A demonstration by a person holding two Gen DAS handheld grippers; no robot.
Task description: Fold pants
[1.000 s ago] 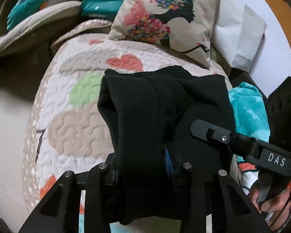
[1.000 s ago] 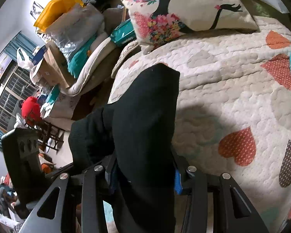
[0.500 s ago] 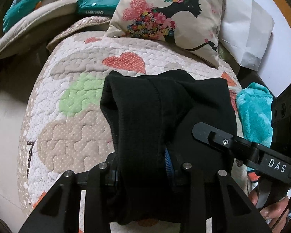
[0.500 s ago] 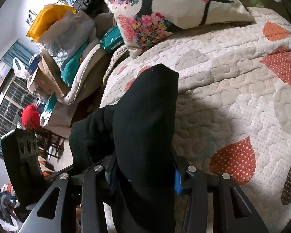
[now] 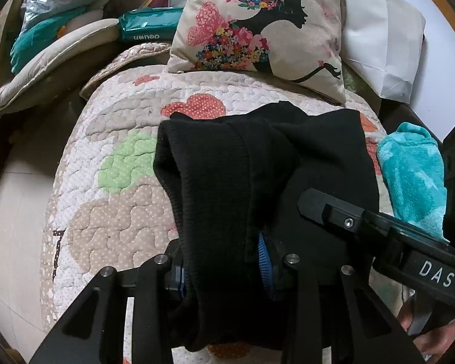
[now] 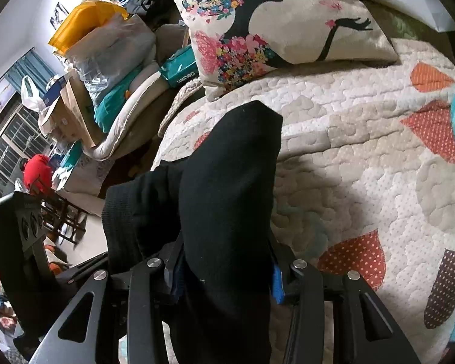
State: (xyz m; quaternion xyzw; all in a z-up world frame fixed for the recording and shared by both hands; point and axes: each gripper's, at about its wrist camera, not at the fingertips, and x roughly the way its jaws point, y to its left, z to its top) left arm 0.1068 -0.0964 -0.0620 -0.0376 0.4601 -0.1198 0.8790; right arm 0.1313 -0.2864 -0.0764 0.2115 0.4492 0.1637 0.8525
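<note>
two grippers on one garment right now, and both have a mouthful. left gripper (image 5: 221,261) has its jaws partly apart and clamped on a thick bunch of the black pants (image 5: 257,163), blue pads just peeking out either side of the cloth. right gripper (image 6: 227,268) is doing the same job further along, jaws a touch wider by the look of it, squeezing another fat fold of the pants (image 6: 227,182).

the pants are held up off the heart-print quilt (image 6: 364,157), draped over the jaws and hanging forward in a doubled lump, with a ribbed band or hem showing along the left edge in the left wrist view. beyond them sits the floral pillow (image 5: 267,27), and a turquoise towel (image 5: 412,173) lies just beside the black cloth on the right.

how will this stuff behave? looks like a soft, thick knit, floppy, nothing stiff in it, so it should sag wherever it isn't supported and the layers will want to slide over each other. not fragile, not slippery, fairly light i'd say. best hold is where they are now, on a bunched edge through several layers, hands well apart so the span stays taut when it's laid down on the quilt.
</note>
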